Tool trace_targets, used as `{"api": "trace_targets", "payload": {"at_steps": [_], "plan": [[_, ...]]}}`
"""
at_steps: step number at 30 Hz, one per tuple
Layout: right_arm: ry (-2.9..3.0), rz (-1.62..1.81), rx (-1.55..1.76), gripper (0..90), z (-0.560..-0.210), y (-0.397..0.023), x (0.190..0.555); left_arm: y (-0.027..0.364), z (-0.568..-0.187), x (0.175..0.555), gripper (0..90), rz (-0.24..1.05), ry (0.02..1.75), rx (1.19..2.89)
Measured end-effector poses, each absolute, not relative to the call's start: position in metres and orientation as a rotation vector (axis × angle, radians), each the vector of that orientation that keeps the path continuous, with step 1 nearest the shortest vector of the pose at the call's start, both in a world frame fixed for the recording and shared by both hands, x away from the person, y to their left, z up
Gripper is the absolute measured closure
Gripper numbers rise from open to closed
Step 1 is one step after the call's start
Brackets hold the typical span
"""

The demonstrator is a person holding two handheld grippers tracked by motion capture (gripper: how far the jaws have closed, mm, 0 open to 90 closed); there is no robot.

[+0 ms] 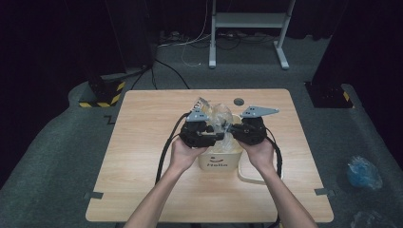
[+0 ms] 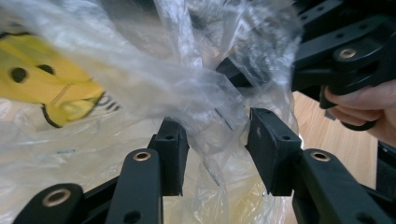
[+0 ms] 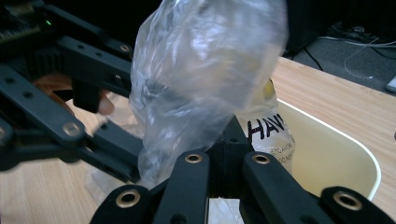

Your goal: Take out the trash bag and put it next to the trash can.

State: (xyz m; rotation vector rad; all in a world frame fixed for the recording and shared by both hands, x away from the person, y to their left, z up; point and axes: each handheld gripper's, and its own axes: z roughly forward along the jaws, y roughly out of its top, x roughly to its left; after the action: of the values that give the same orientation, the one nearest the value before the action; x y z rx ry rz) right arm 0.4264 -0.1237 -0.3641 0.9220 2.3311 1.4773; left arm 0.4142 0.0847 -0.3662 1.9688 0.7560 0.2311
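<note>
A: Locate bag [image 1: 219, 119] relative to bin [image 1: 219, 159].

B: Bunched directly above bin, long axis upright. Right gripper [image 3: 223, 140] clamped on bag from bin's right side; left gripper [image 2: 215, 140] at bin's left, jaws apart, film between the pads, unpressed.

A: Nearer hand?

B: Both level with bag; right already gripping.

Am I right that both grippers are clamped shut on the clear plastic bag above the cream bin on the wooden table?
Not quite: the right gripper is shut on the clear plastic bag, but the left gripper view shows the left gripper with its jaws apart around the bag. The cream bin and wooden table are as you say.
</note>
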Motion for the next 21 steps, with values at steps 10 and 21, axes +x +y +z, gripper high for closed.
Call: {"api": "trace_targets", "payload": {"at_steps": [10, 21], "plan": [[2.305, 1.496, 0.922, 90.0, -0.362, -0.127, 0.426, 0.074, -0.368, 0.415, 80.9, 0.268, 0.753, 2.031], [2.271, 1.48, 0.938, 79.9, -0.361, -0.133, 0.424, 0.071, -0.362, 0.412, 88.6, 0.328, 0.739, 2.042]]}}
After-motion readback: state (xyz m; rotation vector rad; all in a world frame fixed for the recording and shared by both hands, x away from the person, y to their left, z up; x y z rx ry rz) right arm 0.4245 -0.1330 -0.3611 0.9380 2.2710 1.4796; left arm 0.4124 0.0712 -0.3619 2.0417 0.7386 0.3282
